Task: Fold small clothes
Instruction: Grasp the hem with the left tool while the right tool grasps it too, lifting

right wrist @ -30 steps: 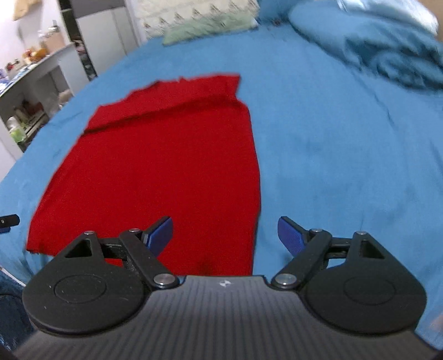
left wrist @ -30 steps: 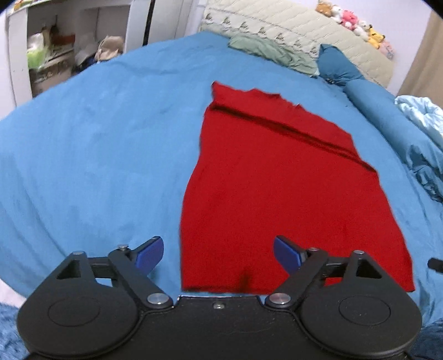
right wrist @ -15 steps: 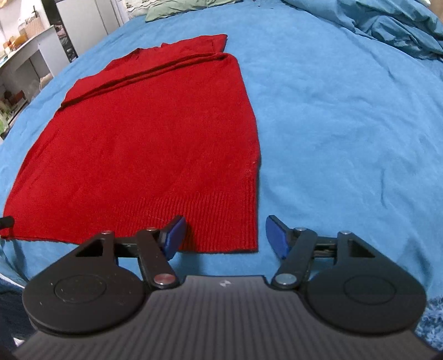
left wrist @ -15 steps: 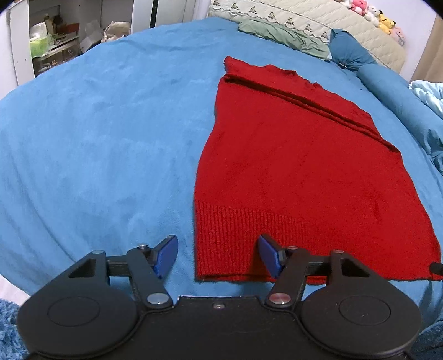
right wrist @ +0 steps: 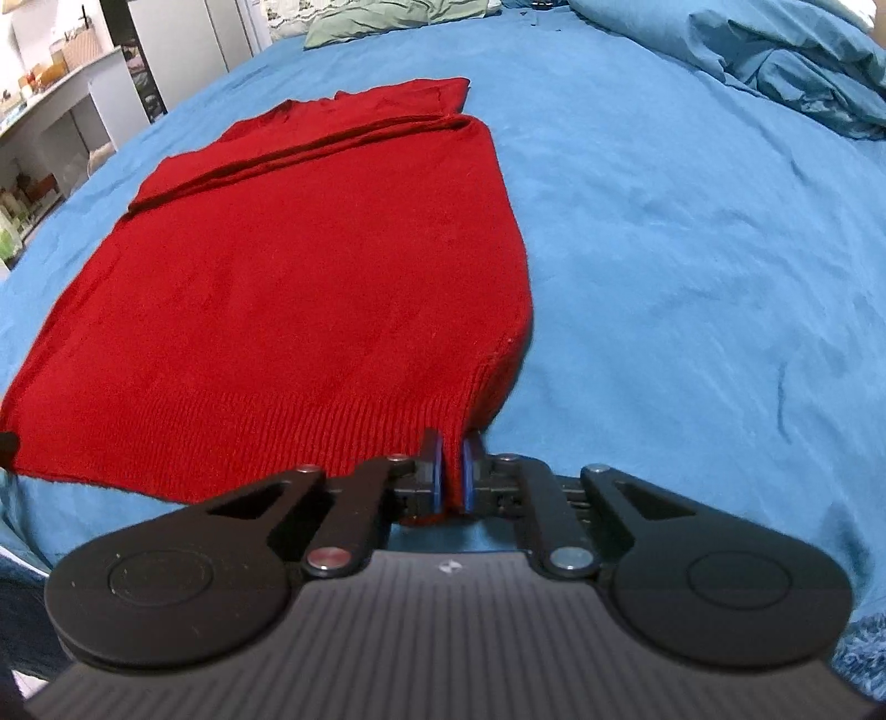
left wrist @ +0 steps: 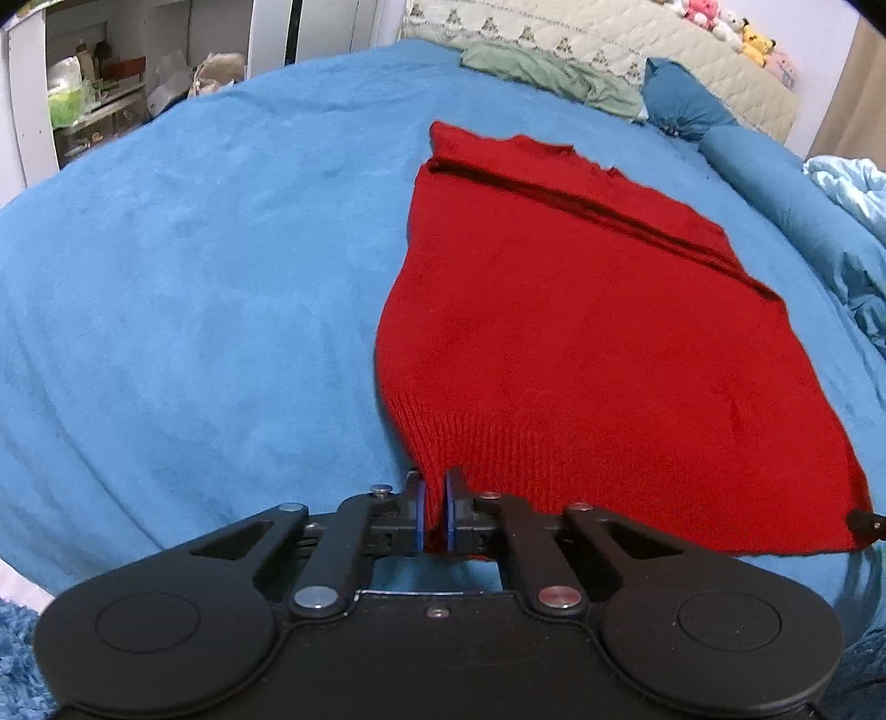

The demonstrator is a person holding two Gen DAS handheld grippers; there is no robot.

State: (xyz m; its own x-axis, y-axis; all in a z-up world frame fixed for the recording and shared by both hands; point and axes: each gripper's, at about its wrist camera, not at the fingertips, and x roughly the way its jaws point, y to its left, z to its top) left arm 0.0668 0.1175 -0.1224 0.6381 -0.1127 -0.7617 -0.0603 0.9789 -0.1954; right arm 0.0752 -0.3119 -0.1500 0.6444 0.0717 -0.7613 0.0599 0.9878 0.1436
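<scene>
The left gripper (left wrist: 436, 501) is clamped on the ribbed hem of the red knit sweater (left wrist: 587, 343) at its near left corner; its jaws have just been closing, and the fabric now sits pinched between the blue pads (left wrist: 421, 512). The right gripper (right wrist: 451, 468) has likewise just closed and grips the same hem at the near right corner, with red knit bunched between its pads (right wrist: 437, 471). The sweater lies flat on a blue bedspread (left wrist: 194, 288), hem toward the grippers, with its far end folded over into a band that runs across the garment. The hem lifts slightly at each pinched corner; between the corners it rests on the cover. The bedspread is smooth around the garment, with faint creases to the right. At the head of the bed lie a green pillow (left wrist: 548, 72) and a blue bolster (left wrist: 764, 177), backed by a cream quilted headboard (left wrist: 609, 39) carrying a row of plush toys (left wrist: 742, 33). A rumpled blue duvet (right wrist: 786, 61) is heaped at the far right corner of the bed. Open white shelving (left wrist: 94, 94) holding assorted clutter stands beyond the left side of the bed. A shaggy blue rug (left wrist: 22, 648) shows at the foot.
</scene>
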